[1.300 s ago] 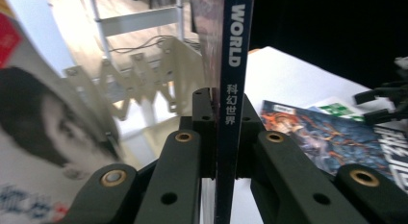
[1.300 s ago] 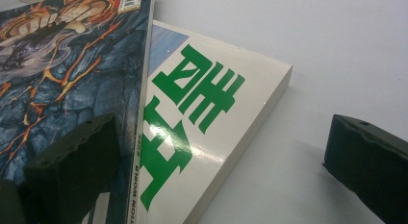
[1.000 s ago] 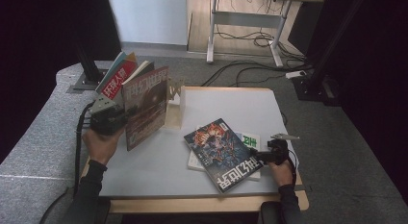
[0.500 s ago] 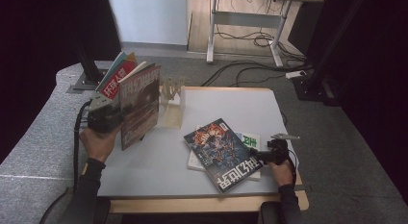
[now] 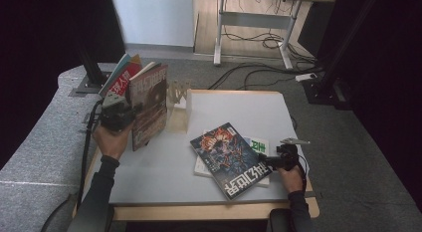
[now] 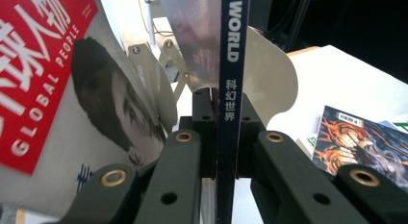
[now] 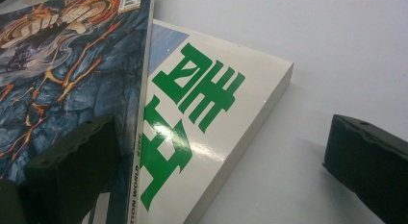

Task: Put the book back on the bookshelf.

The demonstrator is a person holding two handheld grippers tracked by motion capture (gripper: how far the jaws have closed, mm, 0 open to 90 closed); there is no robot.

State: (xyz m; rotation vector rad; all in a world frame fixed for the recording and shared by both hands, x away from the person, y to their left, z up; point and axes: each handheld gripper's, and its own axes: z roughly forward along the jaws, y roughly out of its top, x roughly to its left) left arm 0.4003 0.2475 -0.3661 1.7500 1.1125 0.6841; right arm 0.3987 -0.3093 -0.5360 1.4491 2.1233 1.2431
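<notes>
**Two grippers, one magazine upright**

One magazine (image 5: 149,110) stood on edge at the table's (image 5: 149,177) left side, its spine clamped between the narrow jaws of the left gripper (image 5: 119,115), beside a red-covered magazine (image 5: 118,82) and a pale rack (image 5: 178,105). Right gripper (image 5: 278,160) sat low with jaws spread wide, holding nothing, at the edge of a dark-covered magazine (image 5: 231,160) lying on a white book (image 5: 256,145).

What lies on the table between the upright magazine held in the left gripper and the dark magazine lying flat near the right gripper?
In the high view, a pale slotted book rack stands beside the held upright magazine; from there to the flat dark magazine the white table is bare.
</notes>
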